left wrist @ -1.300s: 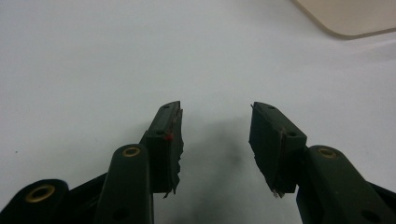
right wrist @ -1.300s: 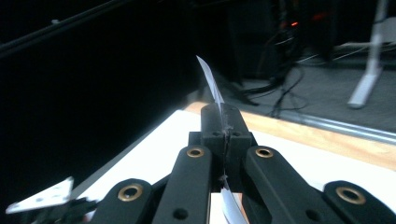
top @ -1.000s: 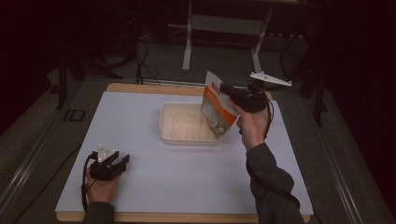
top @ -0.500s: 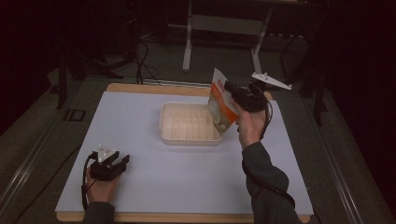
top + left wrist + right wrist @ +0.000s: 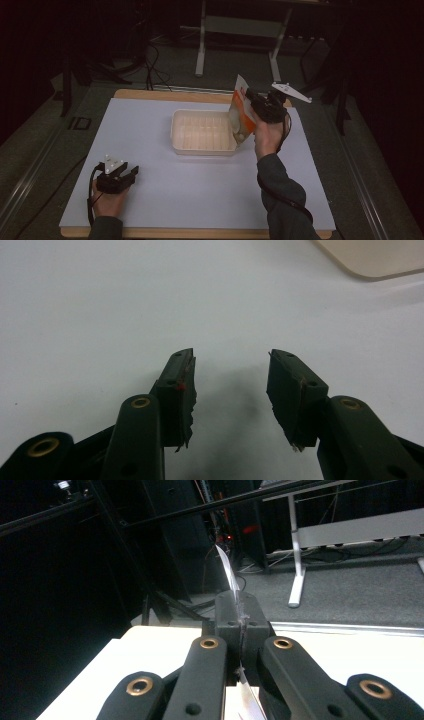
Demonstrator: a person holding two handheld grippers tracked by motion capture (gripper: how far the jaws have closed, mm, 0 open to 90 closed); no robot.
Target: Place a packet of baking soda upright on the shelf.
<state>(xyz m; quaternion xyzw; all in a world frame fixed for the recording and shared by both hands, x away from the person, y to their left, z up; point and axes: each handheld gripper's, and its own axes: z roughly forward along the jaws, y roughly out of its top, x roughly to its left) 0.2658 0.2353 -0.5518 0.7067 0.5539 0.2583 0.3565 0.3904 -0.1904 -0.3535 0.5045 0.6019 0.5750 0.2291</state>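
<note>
Overhead, pouch [image 5: 241, 115] hangs beside tray [image 5: 202, 131]; close-up shows its edge.

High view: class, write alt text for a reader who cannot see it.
A person's right gripper holds an orange and white pouch tilted over the right end of a shallow cream tray on a white table. The left gripper rests near the front left corner, fingers apart and empty.

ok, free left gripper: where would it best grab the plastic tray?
Probably the tray's near long rim, coming from above with one jaw inside the wall. It is shallow, open-topped and thin-rimmed, and the pouch in the right gripper hangs over its right end. The left gripper stands open.
</note>
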